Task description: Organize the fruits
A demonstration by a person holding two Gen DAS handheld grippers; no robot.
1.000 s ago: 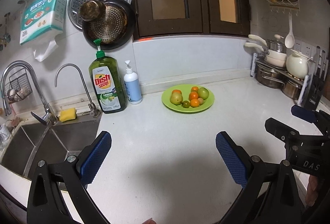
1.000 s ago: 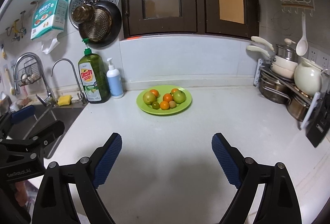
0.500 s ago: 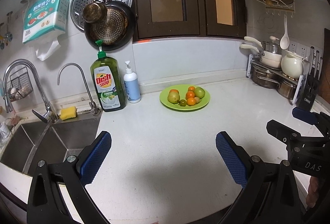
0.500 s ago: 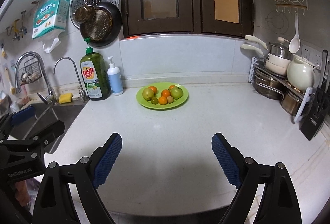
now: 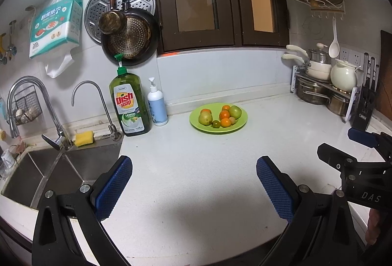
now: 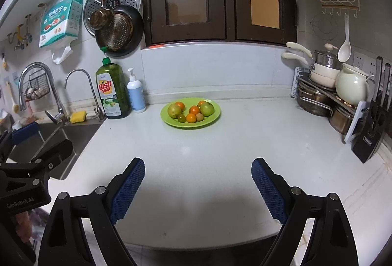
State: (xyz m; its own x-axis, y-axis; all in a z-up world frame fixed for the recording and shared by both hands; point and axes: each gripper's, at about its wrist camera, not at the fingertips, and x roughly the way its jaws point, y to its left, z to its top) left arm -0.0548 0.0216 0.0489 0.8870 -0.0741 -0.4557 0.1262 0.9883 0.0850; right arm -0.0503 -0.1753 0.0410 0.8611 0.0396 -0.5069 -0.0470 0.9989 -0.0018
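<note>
A lime-green plate [image 5: 238,124] [image 6: 215,116] rests on the white counter near the back wall. It holds several fruits: two larger green ones [image 5: 205,118] [image 6: 207,109], small oranges [image 5: 225,122] [image 6: 191,118], a little dark green one and a small brown one. My left gripper [image 5: 194,182] is open over the counter's near part, far short of the plate, with nothing between its blue pads. My right gripper [image 6: 198,182] is open too, equally far back and empty. Each gripper shows at the edge of the other's view.
A dish soap bottle [image 5: 129,102] and a white pump bottle [image 5: 157,107] stand left of the plate. The sink [image 5: 49,168] with two taps lies at the left. A pot rack [image 6: 325,94] and knife block [image 6: 372,124] crowd the right corner. Pans hang on the wall.
Both grippers have drawn back from the plate, which now looks smaller and farther off. The counter's front edge has come into the right wrist view. Both stay open.
</note>
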